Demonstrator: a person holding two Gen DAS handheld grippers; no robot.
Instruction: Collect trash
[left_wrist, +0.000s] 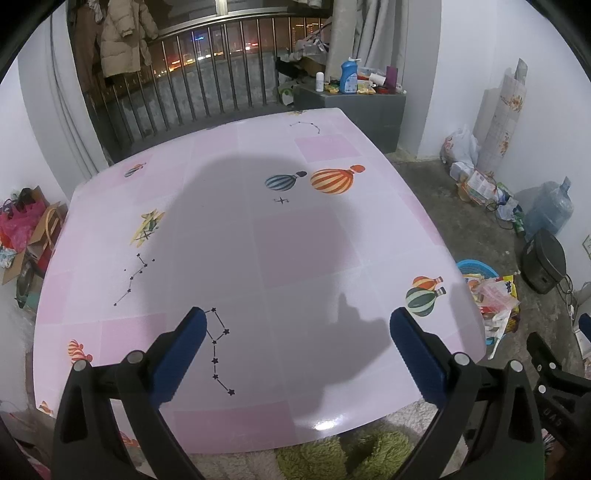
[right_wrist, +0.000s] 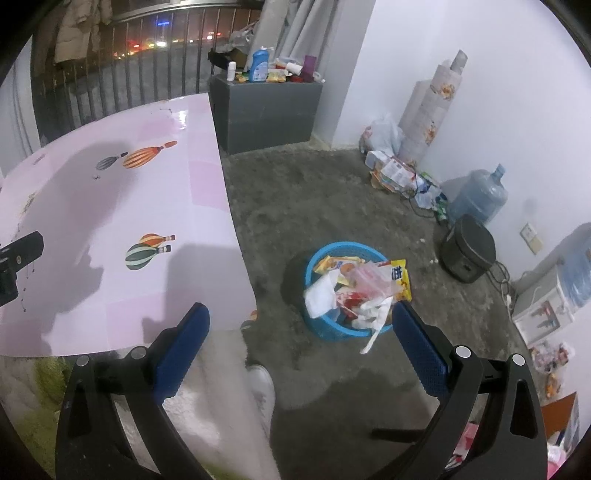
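**Trash sits in basket, tongs empty**

Trash (right_wrist: 354, 288) heaped in the blue basket (right_wrist: 325, 328) on the floor, right of the tabletop (left_wrist: 258, 258). Right tongs (right_wrist: 301, 332) nearer, spread wide, holding nothing. Left tongs (left_wrist: 297, 336) likewise released over the tabletop.

left gripper (left_wrist: 297, 325): black frame, blue pads | right gripper (right_wrist: 300, 321): same

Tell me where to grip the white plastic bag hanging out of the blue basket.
Probably take the white plastic bag by the loose tail draped over the blue basket rim, coming from above with the open right gripper; that strip hangs free of the other wrappers.
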